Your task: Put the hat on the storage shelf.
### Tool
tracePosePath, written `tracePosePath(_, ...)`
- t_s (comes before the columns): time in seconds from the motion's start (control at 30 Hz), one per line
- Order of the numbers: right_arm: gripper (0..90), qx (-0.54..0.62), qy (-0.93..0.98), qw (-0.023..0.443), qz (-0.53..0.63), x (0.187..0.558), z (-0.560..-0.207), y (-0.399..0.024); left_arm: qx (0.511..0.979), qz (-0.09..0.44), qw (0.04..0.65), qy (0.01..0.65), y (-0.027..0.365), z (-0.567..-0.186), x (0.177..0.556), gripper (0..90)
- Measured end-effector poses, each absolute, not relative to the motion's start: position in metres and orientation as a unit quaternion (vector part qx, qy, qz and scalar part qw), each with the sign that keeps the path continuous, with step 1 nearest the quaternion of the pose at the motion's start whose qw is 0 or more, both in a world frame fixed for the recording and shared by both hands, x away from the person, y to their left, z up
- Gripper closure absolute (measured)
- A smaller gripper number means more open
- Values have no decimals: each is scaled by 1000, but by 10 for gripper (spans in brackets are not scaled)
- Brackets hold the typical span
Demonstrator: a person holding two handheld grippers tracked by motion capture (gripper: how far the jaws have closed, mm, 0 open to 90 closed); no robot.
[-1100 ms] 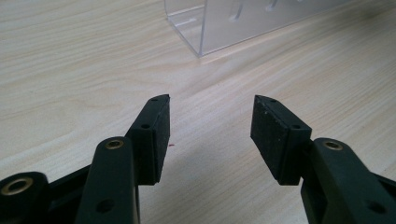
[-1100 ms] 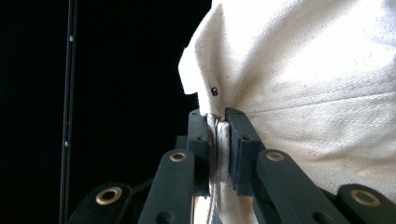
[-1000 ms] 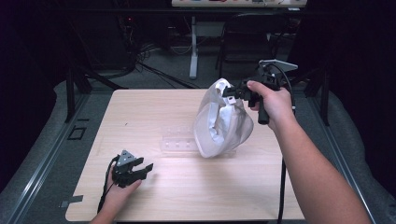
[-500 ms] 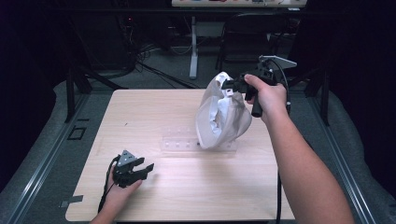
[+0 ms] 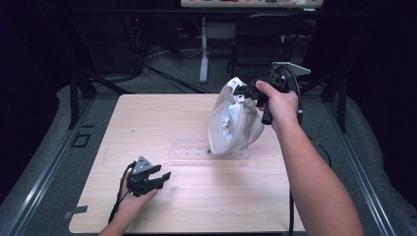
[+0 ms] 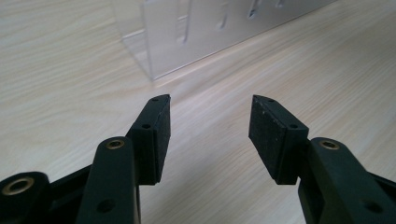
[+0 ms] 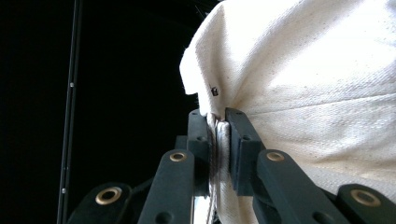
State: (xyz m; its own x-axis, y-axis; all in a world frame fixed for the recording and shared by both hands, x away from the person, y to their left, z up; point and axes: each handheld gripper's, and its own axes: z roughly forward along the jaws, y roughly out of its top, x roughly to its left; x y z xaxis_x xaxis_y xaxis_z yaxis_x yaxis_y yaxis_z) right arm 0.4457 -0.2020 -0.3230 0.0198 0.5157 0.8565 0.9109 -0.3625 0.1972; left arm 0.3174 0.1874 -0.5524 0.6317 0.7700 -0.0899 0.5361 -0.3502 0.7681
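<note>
A white cloth bag [image 5: 231,120] hangs right of centre in the high view, its bottom touching a clear plastic rack [image 5: 206,150] lying on the wooden table [image 5: 147,113]. The right gripper [image 5: 244,90] pinches the bag's top edge tightly between its pads (a small dark tag [image 7: 214,91] sits there, too small to read). The bag hides the rack's right part. At lower left, the left gripper [image 5: 158,175] rests low over the table, fingers [image 6: 156,135] spread wide, holding nothing. Dark surroundings are hard to make out.
</note>
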Motion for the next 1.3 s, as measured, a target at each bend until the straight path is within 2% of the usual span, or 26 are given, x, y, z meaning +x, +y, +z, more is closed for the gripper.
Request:
tracePosePath(0.53,812,-680,-527,211,-465,445,-326,-200,837,172,417,311,86,-519,322,469)
tracePosePath(1.0,813,-679,-534,207,-459,443,-326,-198,829,192,425,309,50,-506,330,549)
tracePosePath(1.23,813,-680,-534,209,-458,442,-325,-197,836,228,410,286,25,-493,330,553)
tracePosePath(1.3,813,-679,-534,210,-458,442,-325,-197,839,239,397,286,23,-494,332,596)
